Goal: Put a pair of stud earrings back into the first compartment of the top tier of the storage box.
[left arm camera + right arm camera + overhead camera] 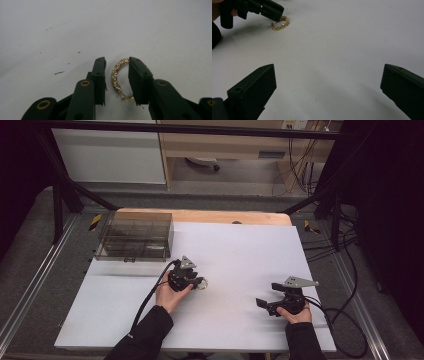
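High view: left gripper (pixel 197 282) low over white table (pixel 240 255), tips at small glinting item near centre; right gripper (pixel 265 305) parked well apart, idle. Smoked compartment box (pixel 135 240) at far left edge, likely the destination.

Left gripper view: gold stone-set hoop earring (pixel 115 77) lying on the table between the jaws, touching or just beside one pad; gap remaining on the other side, so not yet clamped. Straddled for a pinch across the band.

Right gripper view: jaws spread wide, nothing between. Earring seen far off beneath the left gripper's tip.
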{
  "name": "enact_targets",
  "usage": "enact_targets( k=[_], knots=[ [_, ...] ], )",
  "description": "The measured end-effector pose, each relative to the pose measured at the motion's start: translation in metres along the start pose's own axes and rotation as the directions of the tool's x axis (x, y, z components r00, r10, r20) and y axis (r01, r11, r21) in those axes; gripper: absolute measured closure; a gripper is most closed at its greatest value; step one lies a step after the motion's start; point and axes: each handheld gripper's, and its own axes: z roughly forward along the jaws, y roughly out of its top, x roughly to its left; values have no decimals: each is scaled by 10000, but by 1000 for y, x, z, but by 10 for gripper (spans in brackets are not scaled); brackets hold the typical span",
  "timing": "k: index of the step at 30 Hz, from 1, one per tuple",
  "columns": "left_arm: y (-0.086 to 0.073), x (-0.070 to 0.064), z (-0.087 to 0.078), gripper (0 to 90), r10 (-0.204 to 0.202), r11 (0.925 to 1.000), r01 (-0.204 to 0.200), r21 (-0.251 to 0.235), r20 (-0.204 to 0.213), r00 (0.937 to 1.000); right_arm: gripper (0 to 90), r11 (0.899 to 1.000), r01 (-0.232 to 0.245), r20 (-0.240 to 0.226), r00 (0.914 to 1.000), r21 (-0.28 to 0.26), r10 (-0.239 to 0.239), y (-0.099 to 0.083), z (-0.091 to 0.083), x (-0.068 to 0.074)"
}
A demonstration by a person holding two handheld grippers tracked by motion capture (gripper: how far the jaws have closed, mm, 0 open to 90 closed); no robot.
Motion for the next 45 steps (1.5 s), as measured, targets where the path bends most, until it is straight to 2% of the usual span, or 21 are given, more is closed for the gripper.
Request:
enact_targets(
  k=[8,17,27,45],
  knots=[
    [0,1,1,769,-37,10000,37,25,0,10000,6,10000,-16,-5,10000,14,16,0,0,0],
    [-1,0,2,832,115,9999,-115,46,-30,9999,7,10000,1,-1,10000,-6,-1,0,0,0],
    [-1,-1,2,853,347,9994,-347,-25,-126,9993,6,10000,-18,-1,10000,-14,18,0,0,0],
    [3,-3,-10,865,445,9983,-439,-386,150,9989,6,10000,-7,-1,10000,16,7,0,0,0]
  ],
)
